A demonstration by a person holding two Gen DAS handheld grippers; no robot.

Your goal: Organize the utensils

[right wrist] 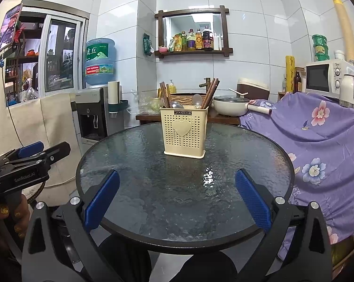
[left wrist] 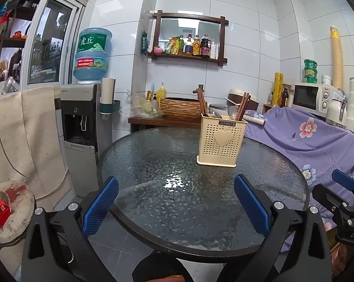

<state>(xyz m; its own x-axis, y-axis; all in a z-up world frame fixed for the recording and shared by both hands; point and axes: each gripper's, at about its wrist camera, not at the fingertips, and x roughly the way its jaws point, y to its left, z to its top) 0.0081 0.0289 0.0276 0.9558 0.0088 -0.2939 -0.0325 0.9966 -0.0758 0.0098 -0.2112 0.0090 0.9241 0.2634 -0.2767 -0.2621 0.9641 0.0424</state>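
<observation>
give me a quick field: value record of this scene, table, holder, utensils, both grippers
table: round glass table, nothing loose lying on the visible glass
holder: cream perforated utensil holder, upright on the far part of the table
contents: brown chopsticks and metal spoons standing inside
left gripper: open, holding nothing, above the near edge
right gripper: open, holding nothing, above the near edge

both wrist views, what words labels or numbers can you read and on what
"JIANHAO": plate on the cream utensil holder
"虎丘": label of the blue water bottle
"GenRobot.AI": side of the left hand-held gripper
"DAS": cut off, on the right hand-held gripper
Sauce bottles, microwave dials: too small to read.
</observation>
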